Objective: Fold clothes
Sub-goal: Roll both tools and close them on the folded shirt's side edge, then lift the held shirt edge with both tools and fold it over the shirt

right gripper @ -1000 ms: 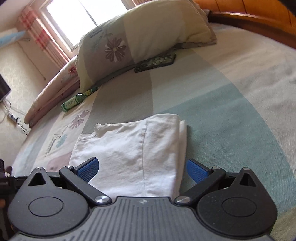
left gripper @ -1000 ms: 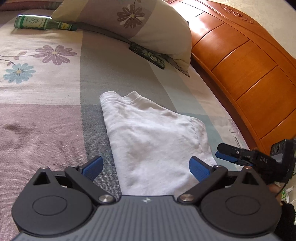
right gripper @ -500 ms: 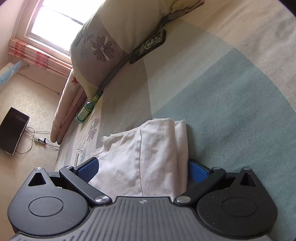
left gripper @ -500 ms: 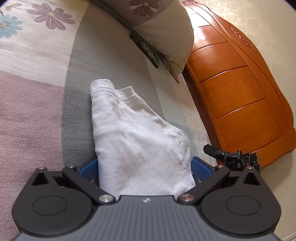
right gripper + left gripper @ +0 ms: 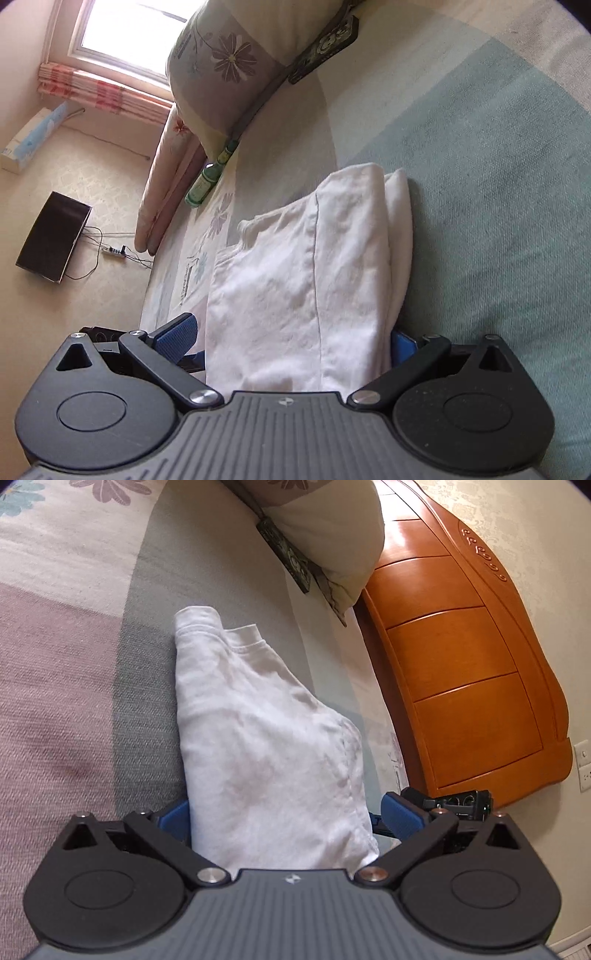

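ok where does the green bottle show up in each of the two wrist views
Left wrist: the green bottle is not in this picture.
Right wrist: the green bottle lies left of centre in the upper half, on the bed at the foot of the floral pillow.
Shared landmark: the folded white shirt fills the lower middle of both views; the floral pillow also sits at the top of the left wrist view.

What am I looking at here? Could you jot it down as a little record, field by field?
setting: a bed with a patchwork cover
garment: white folded shirt, near end lifted
left gripper: jaws wide, shirt edge between them
right gripper: jaws wide, astride the shirt's other side
pillow: floral, at the head of the bed
bottle: green, lying beside the pillow
headboard: orange wood
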Motion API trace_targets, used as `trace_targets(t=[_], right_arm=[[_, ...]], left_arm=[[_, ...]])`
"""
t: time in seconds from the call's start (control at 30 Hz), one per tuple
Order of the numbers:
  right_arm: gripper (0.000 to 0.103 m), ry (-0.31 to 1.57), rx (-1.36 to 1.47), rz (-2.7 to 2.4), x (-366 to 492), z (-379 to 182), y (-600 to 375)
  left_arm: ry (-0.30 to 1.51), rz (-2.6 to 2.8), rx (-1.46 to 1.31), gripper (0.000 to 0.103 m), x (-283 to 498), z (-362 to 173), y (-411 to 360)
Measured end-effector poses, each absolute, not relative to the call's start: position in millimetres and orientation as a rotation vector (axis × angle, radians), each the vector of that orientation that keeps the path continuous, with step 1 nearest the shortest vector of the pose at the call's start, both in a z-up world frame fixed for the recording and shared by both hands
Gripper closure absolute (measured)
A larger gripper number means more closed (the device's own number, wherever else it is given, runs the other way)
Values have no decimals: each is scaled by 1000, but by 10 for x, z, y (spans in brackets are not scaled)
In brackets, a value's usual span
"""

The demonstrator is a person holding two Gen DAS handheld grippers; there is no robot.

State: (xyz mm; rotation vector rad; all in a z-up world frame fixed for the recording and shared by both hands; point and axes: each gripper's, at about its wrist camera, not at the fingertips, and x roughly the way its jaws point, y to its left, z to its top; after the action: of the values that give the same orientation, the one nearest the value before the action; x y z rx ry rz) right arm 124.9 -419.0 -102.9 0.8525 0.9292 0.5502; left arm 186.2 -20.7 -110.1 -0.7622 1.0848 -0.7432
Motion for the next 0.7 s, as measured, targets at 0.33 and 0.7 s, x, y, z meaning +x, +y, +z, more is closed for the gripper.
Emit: trace_targets(t=[0.33, 0.7], right_arm=[[0, 798, 794, 507, 1095, -1022, -4149], [0, 922, 892, 601, 1162, -1073, -4150]], left_arm=[[1097, -735, -761, 1, 1756, -1089, -171], [1160, -786, -845, 1, 1699, -1168, -104]])
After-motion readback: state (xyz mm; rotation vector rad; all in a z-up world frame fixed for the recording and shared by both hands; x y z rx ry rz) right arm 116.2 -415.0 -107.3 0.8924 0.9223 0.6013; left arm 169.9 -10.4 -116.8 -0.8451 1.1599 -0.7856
